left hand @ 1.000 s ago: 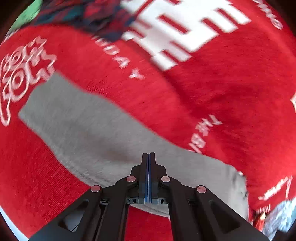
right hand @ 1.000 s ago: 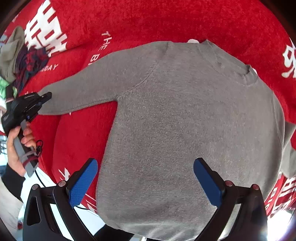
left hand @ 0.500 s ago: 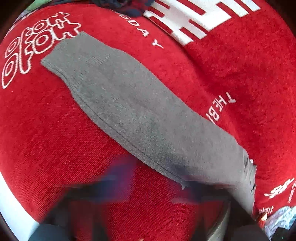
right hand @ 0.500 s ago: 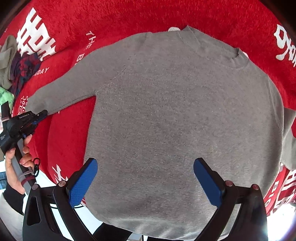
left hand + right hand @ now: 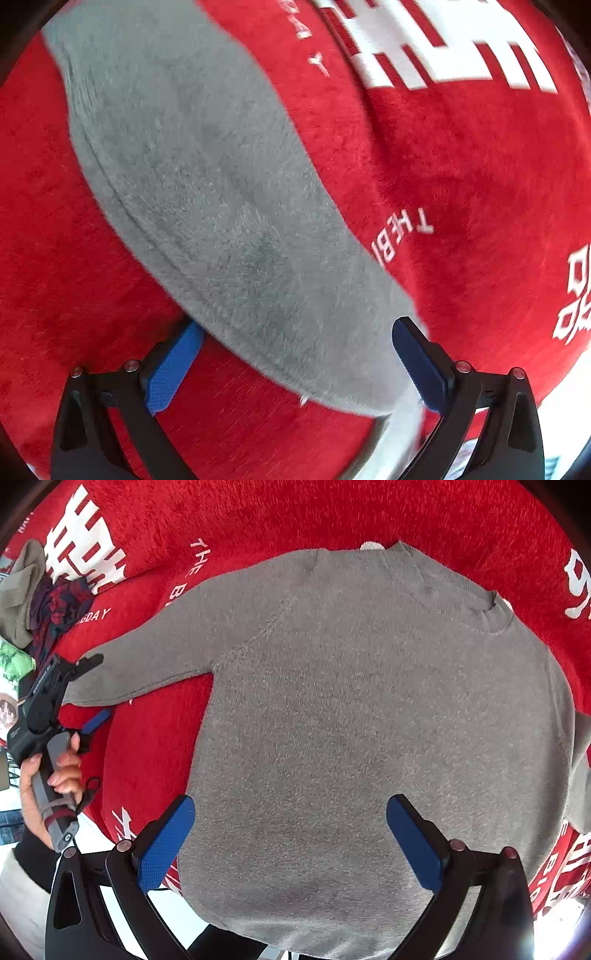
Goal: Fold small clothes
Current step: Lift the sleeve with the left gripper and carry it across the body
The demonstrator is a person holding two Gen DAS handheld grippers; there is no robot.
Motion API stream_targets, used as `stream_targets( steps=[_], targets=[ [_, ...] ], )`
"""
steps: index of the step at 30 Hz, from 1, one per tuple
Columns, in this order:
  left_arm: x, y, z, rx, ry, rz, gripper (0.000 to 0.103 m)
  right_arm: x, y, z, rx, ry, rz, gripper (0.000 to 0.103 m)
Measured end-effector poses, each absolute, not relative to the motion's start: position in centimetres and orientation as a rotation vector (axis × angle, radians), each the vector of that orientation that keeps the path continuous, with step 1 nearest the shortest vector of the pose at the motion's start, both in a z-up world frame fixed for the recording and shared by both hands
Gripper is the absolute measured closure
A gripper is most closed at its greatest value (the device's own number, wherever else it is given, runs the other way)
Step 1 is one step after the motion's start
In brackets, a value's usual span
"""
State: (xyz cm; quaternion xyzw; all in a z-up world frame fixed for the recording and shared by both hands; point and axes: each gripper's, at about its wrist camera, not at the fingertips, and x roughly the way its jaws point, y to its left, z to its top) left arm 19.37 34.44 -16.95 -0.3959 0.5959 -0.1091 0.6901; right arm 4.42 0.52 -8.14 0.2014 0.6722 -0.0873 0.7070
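Observation:
A small grey sweater [image 5: 369, 709] lies flat on a red blanket [image 5: 332, 513], neck away from me. Its left sleeve [image 5: 207, 192] runs out to the side. My left gripper [image 5: 295, 354] is open, its blue pads on either side of that sleeve close above it; it also shows in the right wrist view [image 5: 92, 690] at the sleeve's cuff end. My right gripper [image 5: 291, 830] is open and empty, hovering over the sweater's lower body near the hem.
The red blanket [image 5: 480, 184] carries white lettering. A pile of other clothes [image 5: 40, 602], olive and dark patterned, lies at the far left. The blanket's near edge drops to a pale floor [image 5: 122, 897] at the bottom left.
My left gripper went from shut to open and moved in close over the sleeve. My right gripper stayed open over the sweater's body, shifting only slightly.

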Motion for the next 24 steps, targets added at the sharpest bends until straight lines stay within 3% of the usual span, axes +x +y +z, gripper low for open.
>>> stream_targets(
  steps=[3, 4, 5, 6, 7, 8, 15, 24],
  targets=[
    [20.2, 34.2, -17.6, -0.930, 1.288, -0.256, 0.001, 4.4, 0.6, -8.3, 0.439, 1.499, -0.195, 0.000],
    [20.2, 34.2, -17.6, -0.926, 1.263, -0.251, 0.008, 4.4, 0.6, -8.3, 0.434, 1.500, -0.194, 0.000],
    [20.3, 34.1, -17.3, -0.891, 1.229, -0.235, 0.040, 4.5, 0.7, -8.4, 0.428, 1.500, -0.192, 0.000],
    [20.7, 33.8, -17.1, -0.825, 1.224, -0.212, 0.060, 4.5, 0.8, -8.4, 0.427, 1.498, -0.189, 0.000],
    [21.0, 33.6, -17.0, -0.794, 1.224, -0.208, 0.093, 4.5, 0.8, -8.4, 0.424, 1.498, -0.187, 0.000],
    [21.3, 33.7, -16.9, -0.790, 1.203, -0.218, 0.097, 4.5, 0.9, -8.5, 0.423, 1.498, -0.183, 0.000],
    [21.9, 28.7, -10.1, -0.603, 1.018, -0.445, 0.097, 4.1, 0.9, -8.3, 0.455, 1.479, -0.176, 0.000],
    [16.0, 11.1, -0.8, -0.291, 0.945, -0.903, 0.097, 1.1, -4.1, -6.1, 0.519, 1.415, -0.288, 0.000]
  ],
)
